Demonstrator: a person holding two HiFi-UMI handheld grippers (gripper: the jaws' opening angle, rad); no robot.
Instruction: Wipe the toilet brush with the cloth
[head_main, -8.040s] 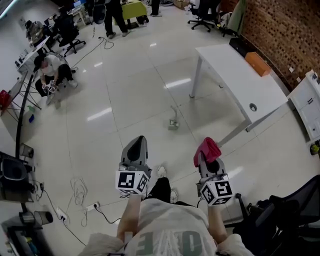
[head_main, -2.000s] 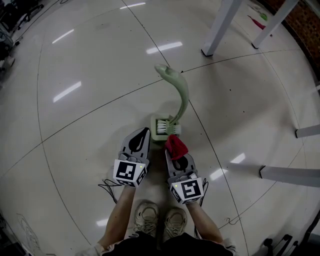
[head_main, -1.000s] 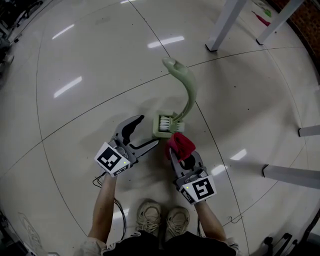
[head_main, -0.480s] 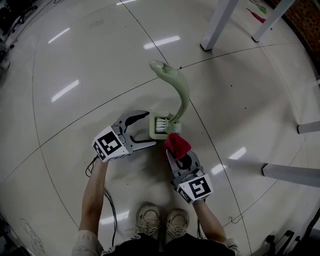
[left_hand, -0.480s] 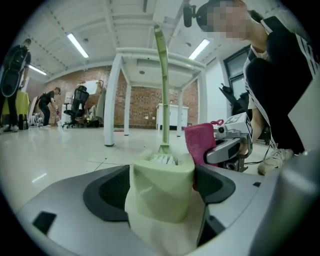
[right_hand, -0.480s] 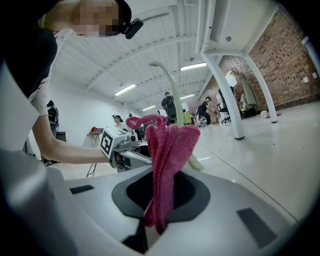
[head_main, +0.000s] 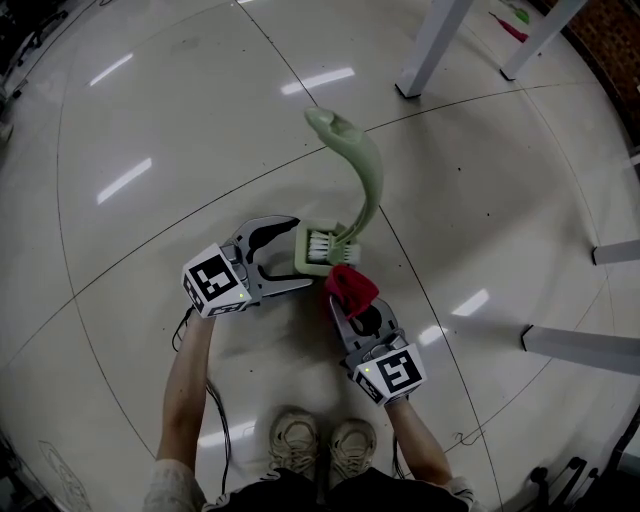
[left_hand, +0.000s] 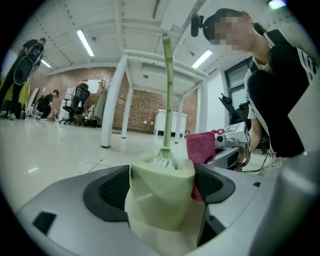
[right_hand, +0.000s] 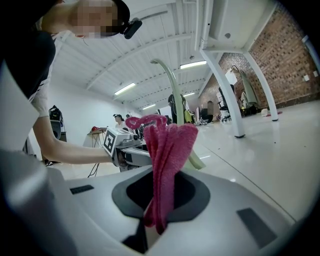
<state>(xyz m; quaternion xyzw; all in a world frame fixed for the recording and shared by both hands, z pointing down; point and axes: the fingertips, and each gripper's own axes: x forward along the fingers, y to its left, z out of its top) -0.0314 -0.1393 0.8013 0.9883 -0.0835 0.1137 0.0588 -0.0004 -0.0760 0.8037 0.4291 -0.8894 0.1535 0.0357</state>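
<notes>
Since a second ago left gripper (head_main: 297, 254) swung in sideways, low to floor (head_main: 150, 120); jaws opening, straddling holder (head_main: 318, 248), likely to steady base. In it, toilet brush (head_main: 366, 180) upright. Right gripper (head_main: 352, 302) clenched on red cloth (head_main: 349, 286) just beside holder, bunched end forward, ready for wiping

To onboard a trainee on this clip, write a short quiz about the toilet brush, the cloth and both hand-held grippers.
1. True or false: the right hand-held gripper is shut on the red cloth.
2. What stands between the jaws of the left hand-held gripper? A) the red cloth B) the green brush holder C) nothing
3. Fill in: the toilet brush stands in its holder on the ____.
Key: 1 true. 2 B; the jaws are opening with the holder between them. 3 floor.
</notes>
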